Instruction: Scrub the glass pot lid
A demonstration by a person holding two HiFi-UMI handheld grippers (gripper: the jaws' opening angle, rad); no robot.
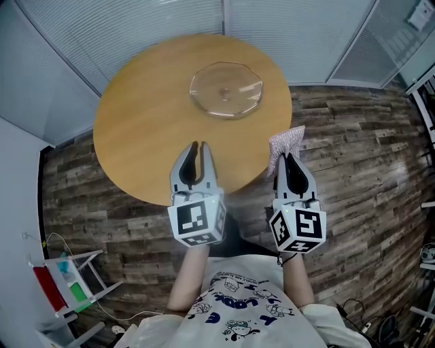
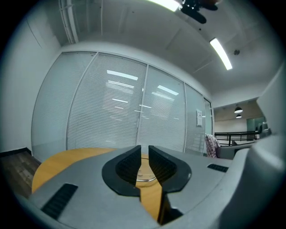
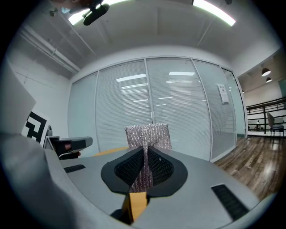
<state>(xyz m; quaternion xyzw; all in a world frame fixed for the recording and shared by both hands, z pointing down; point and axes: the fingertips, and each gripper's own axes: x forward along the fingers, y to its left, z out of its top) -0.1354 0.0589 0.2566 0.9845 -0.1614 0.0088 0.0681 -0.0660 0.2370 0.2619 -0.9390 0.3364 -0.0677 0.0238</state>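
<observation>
The glass pot lid (image 1: 225,89) lies flat on the round wooden table (image 1: 143,115), toward its far side. My left gripper (image 1: 196,148) hovers over the table's near part, shut with nothing between its jaws; in the left gripper view the glass pot lid (image 2: 144,172) shows through the narrow gap ahead of my left gripper (image 2: 144,157). My right gripper (image 1: 290,158) is beside the table's right edge, shut on a sparkly pink scrubbing cloth (image 1: 285,143). In the right gripper view the scrubbing cloth (image 3: 148,135) stands up from my right gripper (image 3: 145,156).
Glass partition walls with blinds (image 1: 285,20) run behind the table. Dark wood-plank floor (image 1: 367,149) surrounds it. A small white rack with red and green items (image 1: 64,285) stands at the lower left. Cables lie on the floor at the lower right.
</observation>
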